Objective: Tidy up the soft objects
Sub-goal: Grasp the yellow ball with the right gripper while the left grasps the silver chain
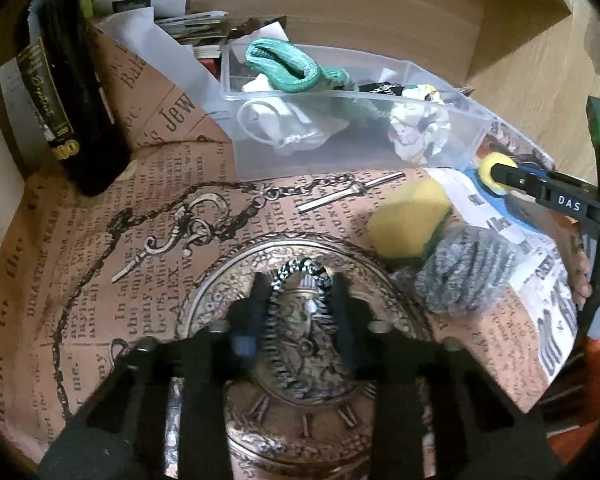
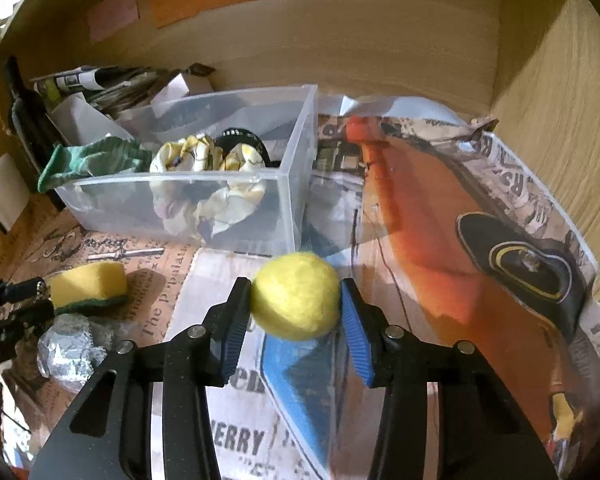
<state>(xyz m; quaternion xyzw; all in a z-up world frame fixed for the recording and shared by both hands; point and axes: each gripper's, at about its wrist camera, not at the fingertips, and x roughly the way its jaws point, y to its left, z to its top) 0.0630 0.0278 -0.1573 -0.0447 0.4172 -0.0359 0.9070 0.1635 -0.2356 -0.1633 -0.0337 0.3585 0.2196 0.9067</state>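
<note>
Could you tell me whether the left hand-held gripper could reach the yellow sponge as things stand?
Probably not yet: the left hand-held gripper already holds a black-and-white scrunchie, though the sponge lies unobstructed.

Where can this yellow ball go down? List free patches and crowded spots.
Free: the bin at its right end, past the crumpled cloth; the paper between bin and sponge; the orange print right of the bin. Crowded: bin's left end with green sock; sponge beside steel wool.

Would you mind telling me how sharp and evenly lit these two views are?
Left wrist view: strong fisheye bending, dark corners, the scrunchie in the left tongs reasonably sharp, a green lamp flaring at right. Right wrist view: the yellow ball in the right tongs looks soft-edged, and the poster beyond is smeared.
</note>
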